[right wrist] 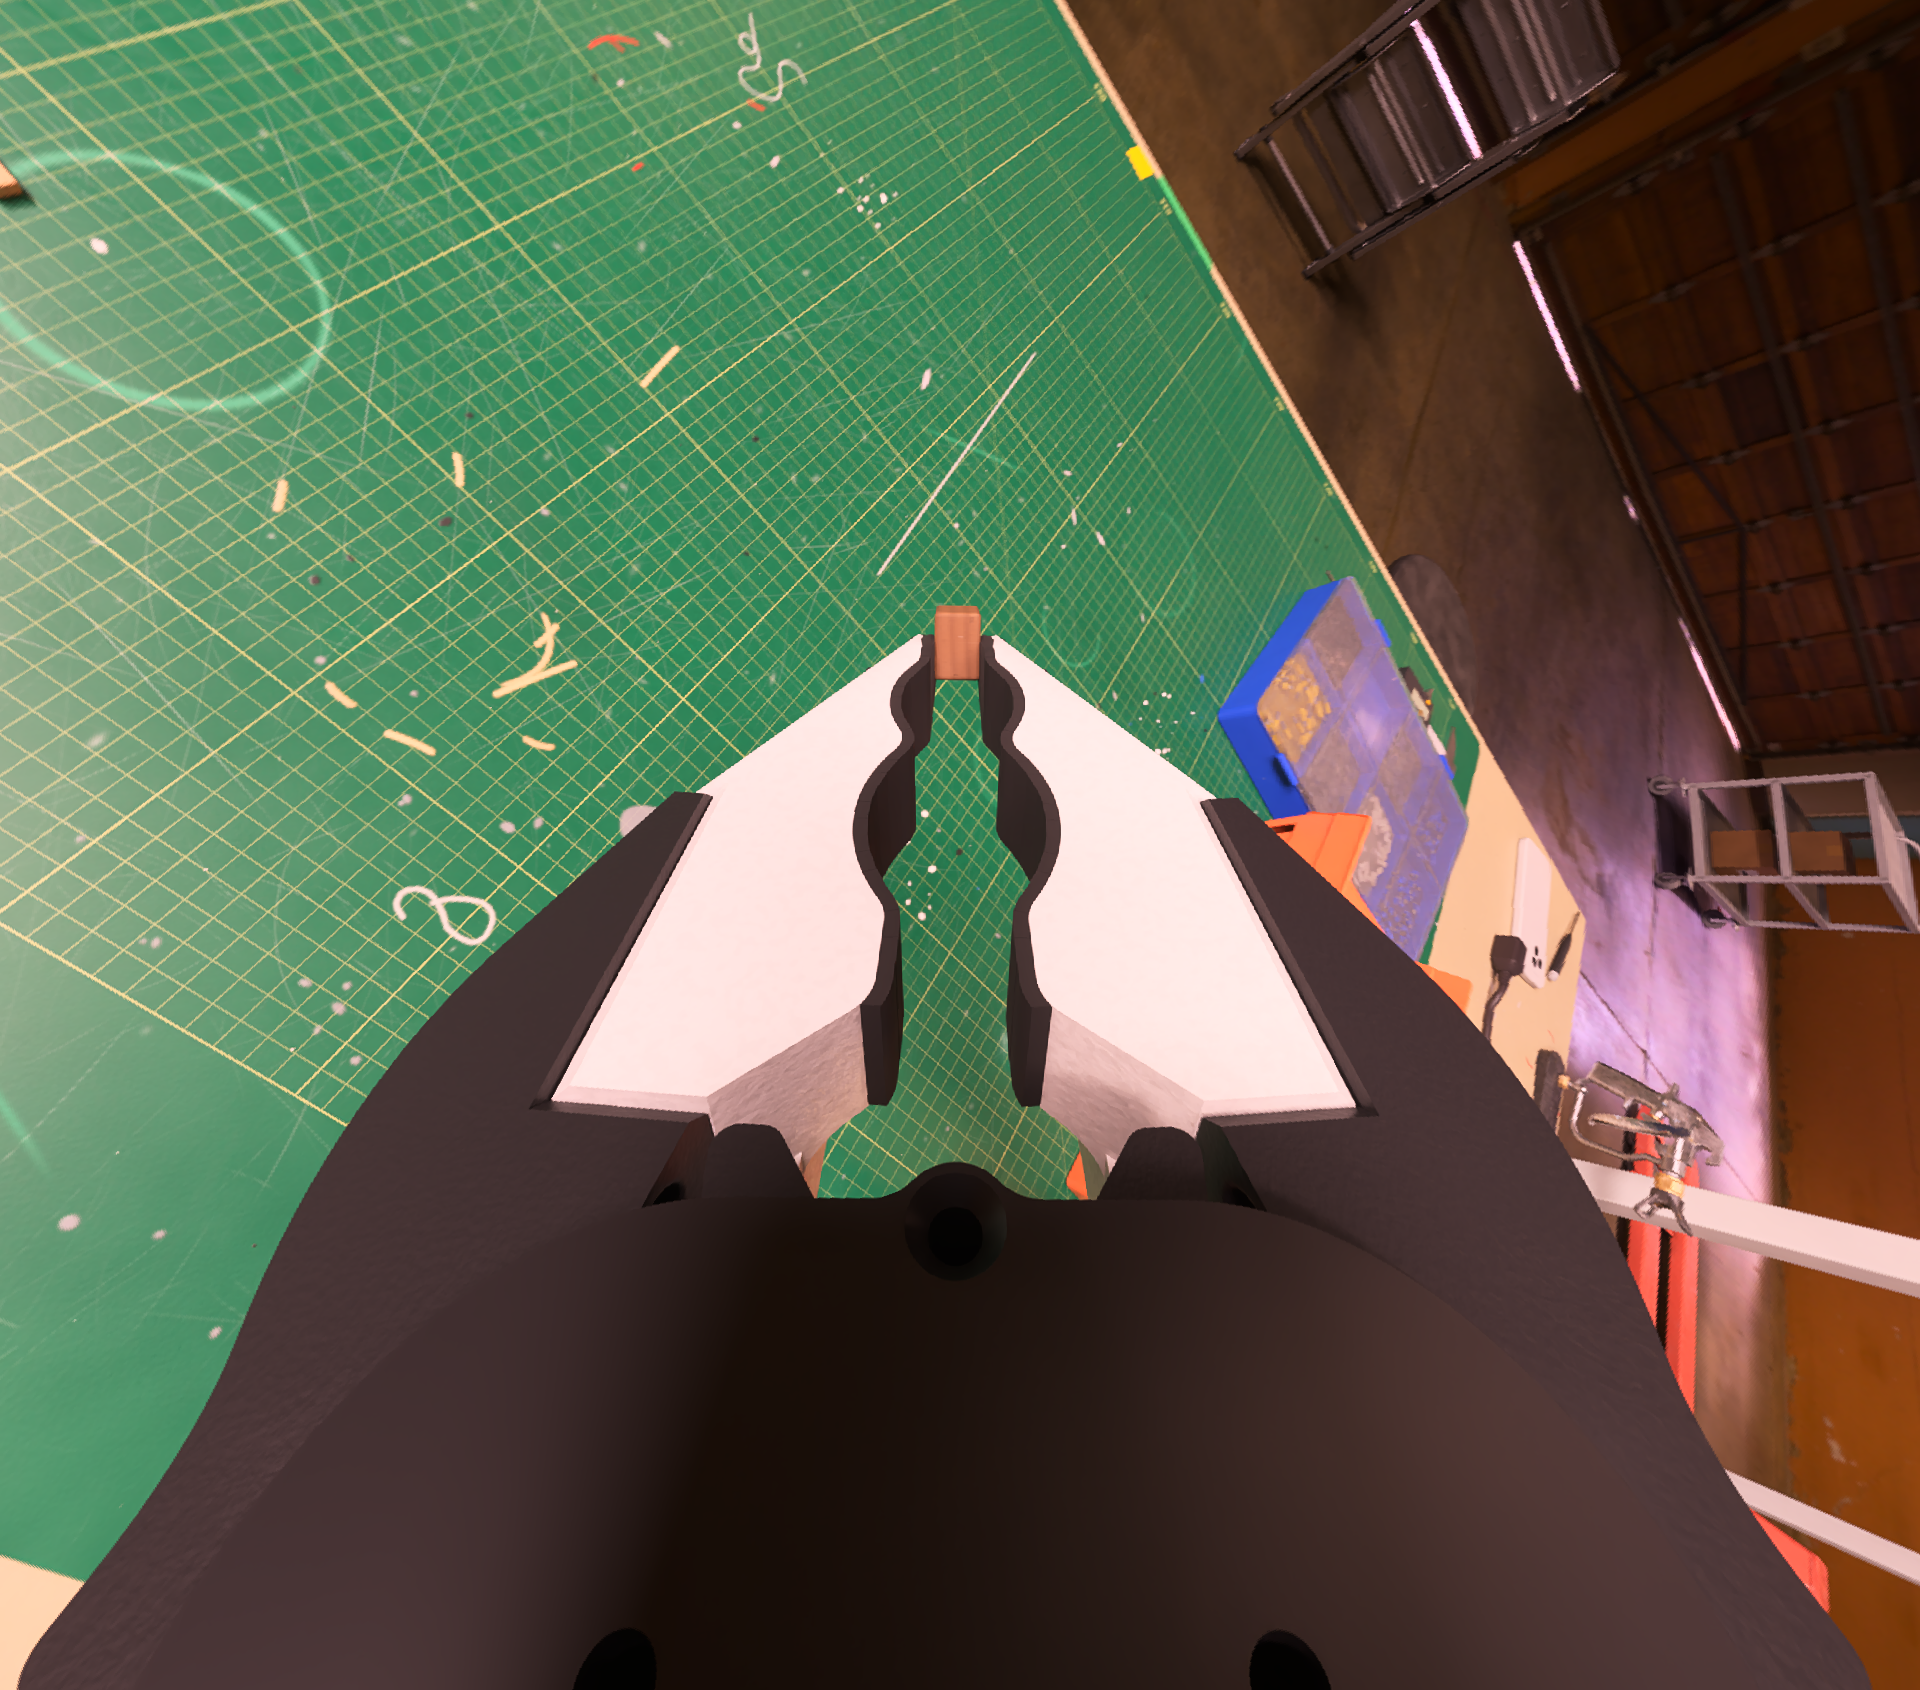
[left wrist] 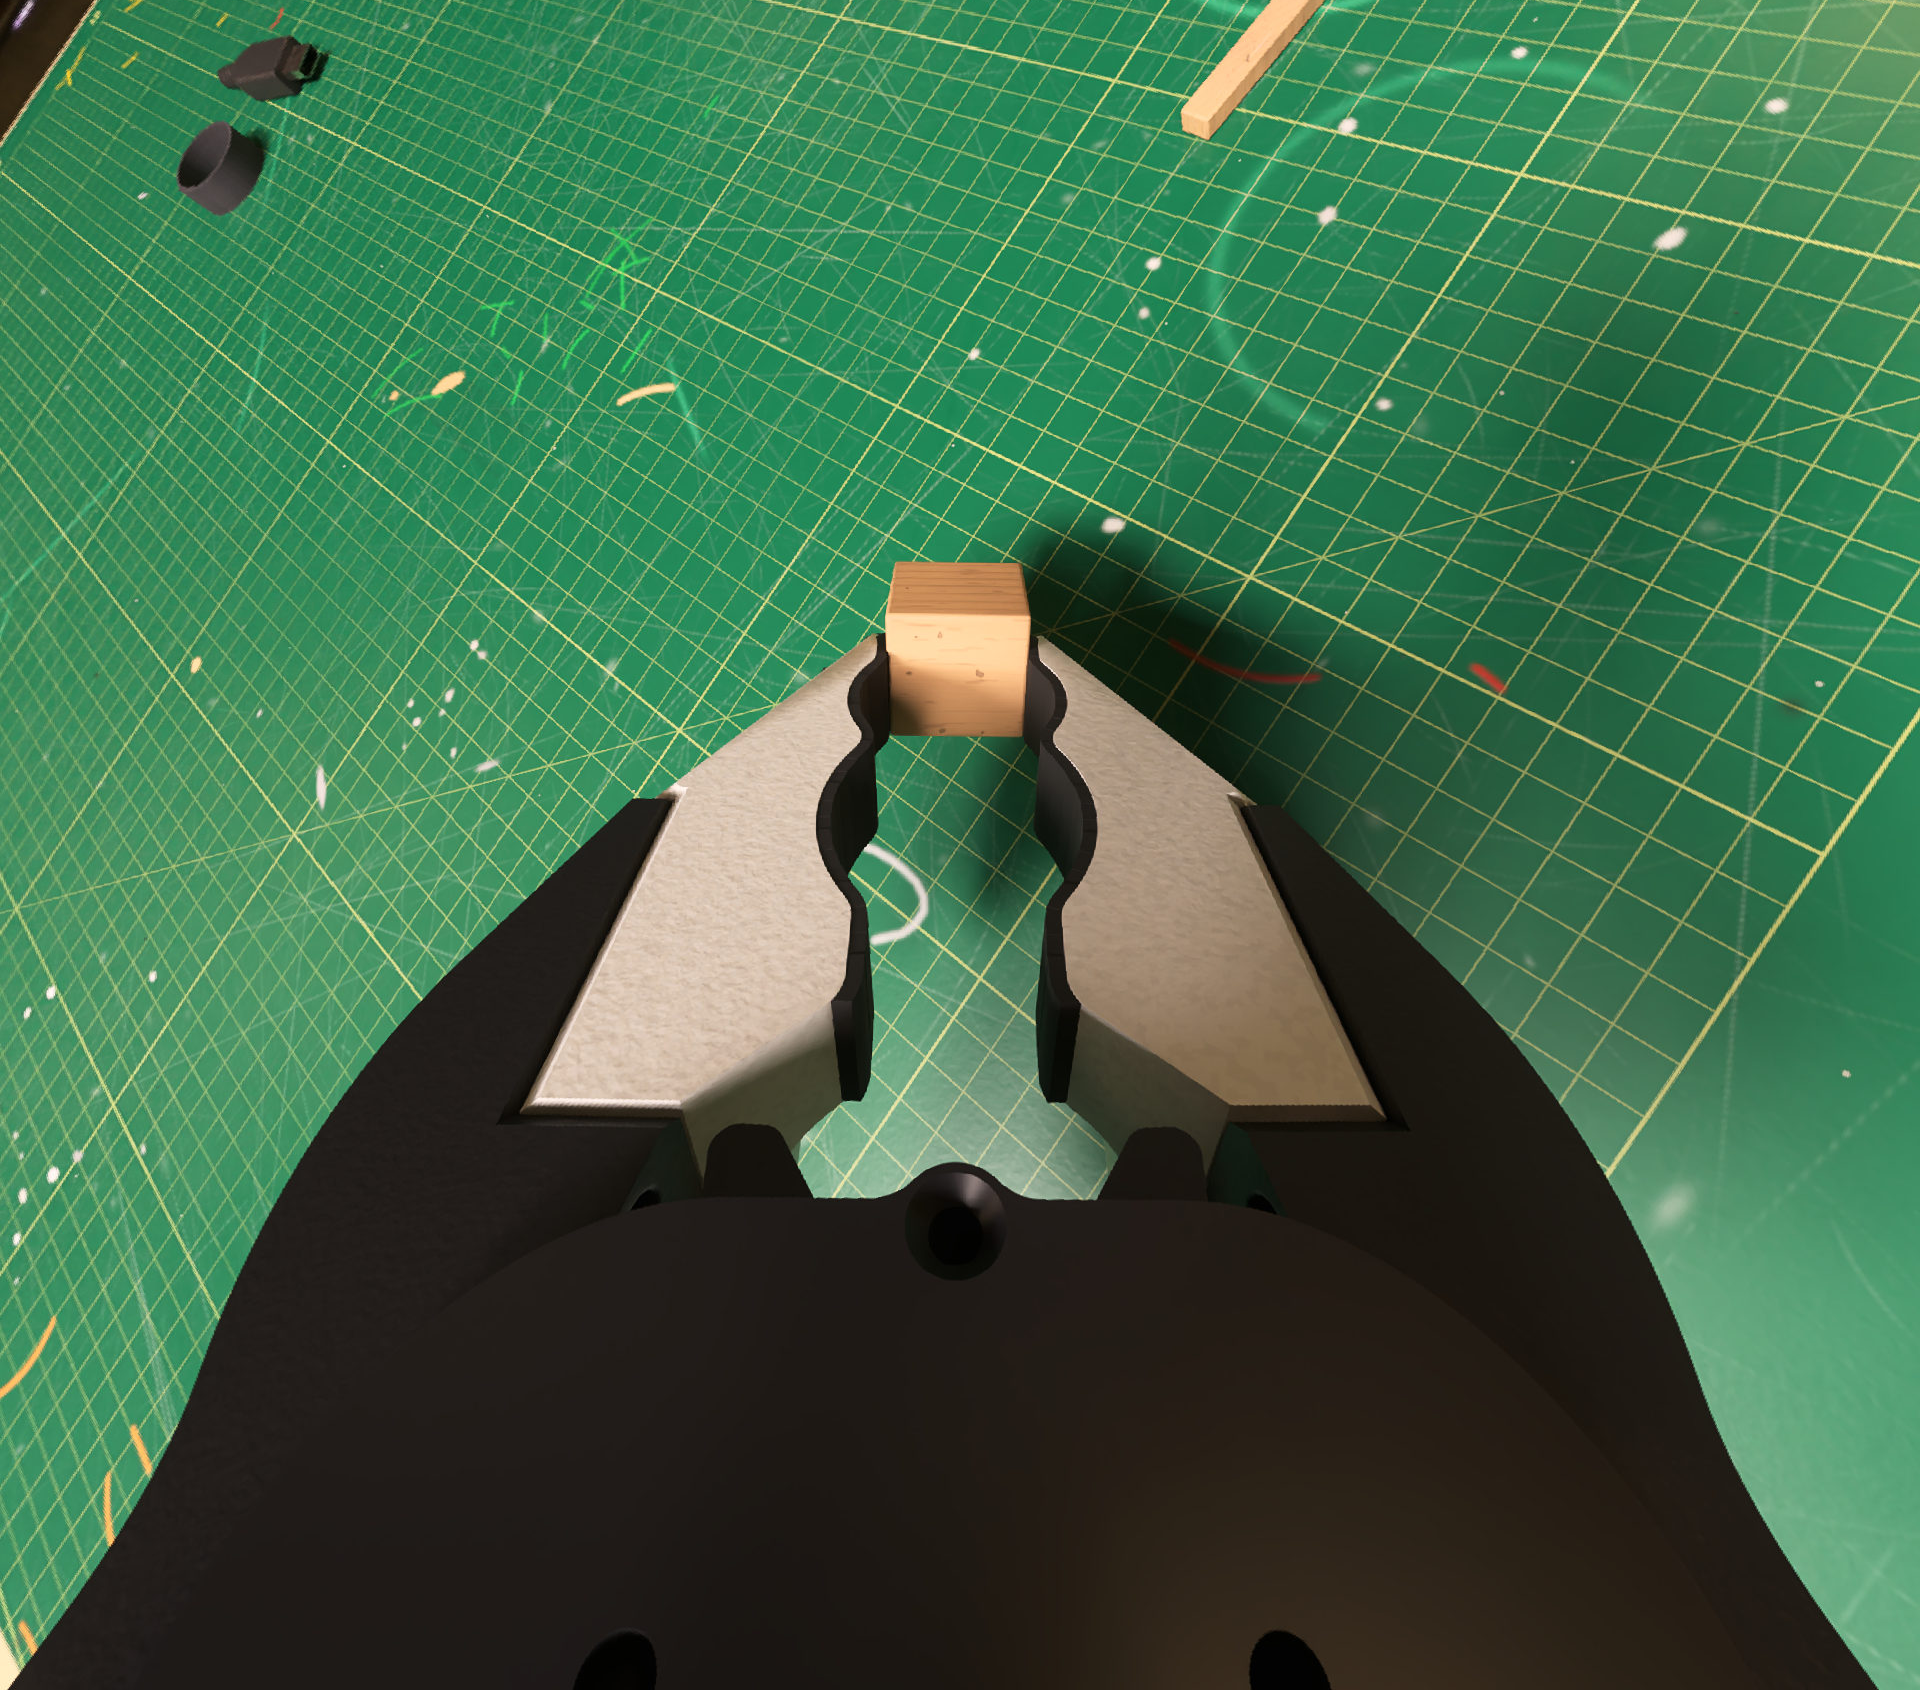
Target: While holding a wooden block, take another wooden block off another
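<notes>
Holding a pale, square-faced wooden cube (left wrist: 957, 653) at the very tips of the left tool (left wrist: 957, 684), jaws narrowed onto its two side faces, low centre of the left wrist view, lifted above the bench (left wrist: 727, 497). Pinching a small reddish-brown wooden block (right wrist: 956, 643) in the right tool (right wrist: 956, 669), jaws drawn nearly together, centre of the right wrist view, also raised off the surface.

Judging the step: both blocks gripped and airborne, no stack showing beneath either, so the lift-off apparently done already. Calling next, probably, for carrying the removed block clear and setting it down flat while keeping the other squeeze steady.

Lying flat toward the upper right of the left view, well apart from the cube: a long, thin, light wooden slat (left wrist: 1254, 53). Sitting at the upper left: a dark short cylindrical cap (left wrist: 220, 167) and a small dark clip-like piece (left wrist: 272, 67).

Showing a green gridded cutting mat over the bench, scuffed, flecked with paint specks and ring marks. Smooth-sanded grain on the cube; matte black wavy pads (left wrist: 857, 809) on pale textured fingers. Resting at the right edge of the right view: a blue compartment box (right wrist: 1351, 757).
</notes>
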